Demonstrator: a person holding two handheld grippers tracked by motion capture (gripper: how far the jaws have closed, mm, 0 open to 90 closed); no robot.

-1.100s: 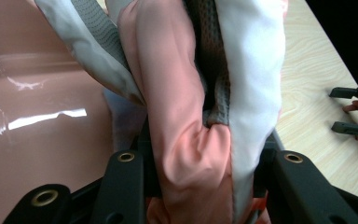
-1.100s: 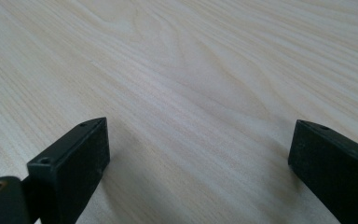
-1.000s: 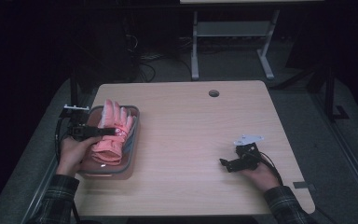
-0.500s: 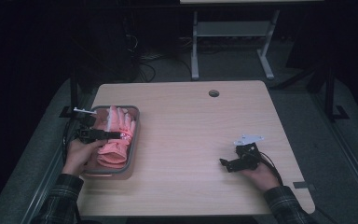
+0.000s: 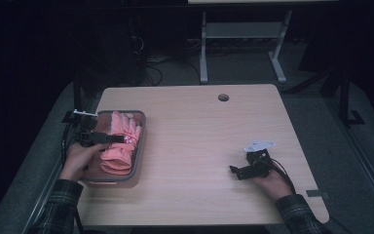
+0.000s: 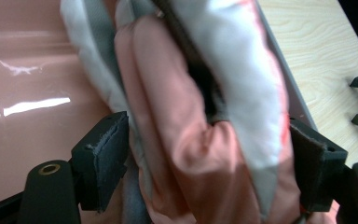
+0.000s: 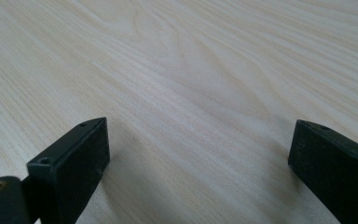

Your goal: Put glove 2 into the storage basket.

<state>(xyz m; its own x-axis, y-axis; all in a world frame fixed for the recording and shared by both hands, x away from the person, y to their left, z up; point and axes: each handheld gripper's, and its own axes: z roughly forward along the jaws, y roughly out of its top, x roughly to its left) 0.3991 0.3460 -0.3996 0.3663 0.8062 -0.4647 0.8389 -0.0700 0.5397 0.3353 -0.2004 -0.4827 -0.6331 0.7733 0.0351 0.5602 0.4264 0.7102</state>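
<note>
Since the earlier pictures the left gripper point(image 5: 108, 138) has drawn back toward the person's side of the tray point(image 5: 141, 146), and the pink gloves point(image 5: 121, 141) have come with it: they stood heaped toward the tray's far end, and now lie lower and nearer its middle. The right gripper point(image 5: 238, 171) has not shifted on the desk point(image 5: 199, 126).

In the left gripper view the jaws stand on either side of a thick fold of the gloves point(image 6: 205, 130), pink fabric with pale grey-white patches bulging between the pads. The fabric seems pressed at both pads, so I judge the gripper to be closed on the bundle, though the jaws are still fairly wide apart because the fold is so bulky.

The gloves lie inside the tray, their long axis running from the tray's near end to its far end, fingers pointing toward the far end. The left gripper reaches across the tray from its left rim, so its jaws cross that long axis roughly square, about midway along.

The right gripper rests on the desk well to the right of the tray, jaws wide apart over bare wood point(image 7: 191, 93), holding nothing. The left hand is much the nearer to the tray.

Any lift would probably go straight up from the tray, the loose ends hanging toward both its ends.
</note>
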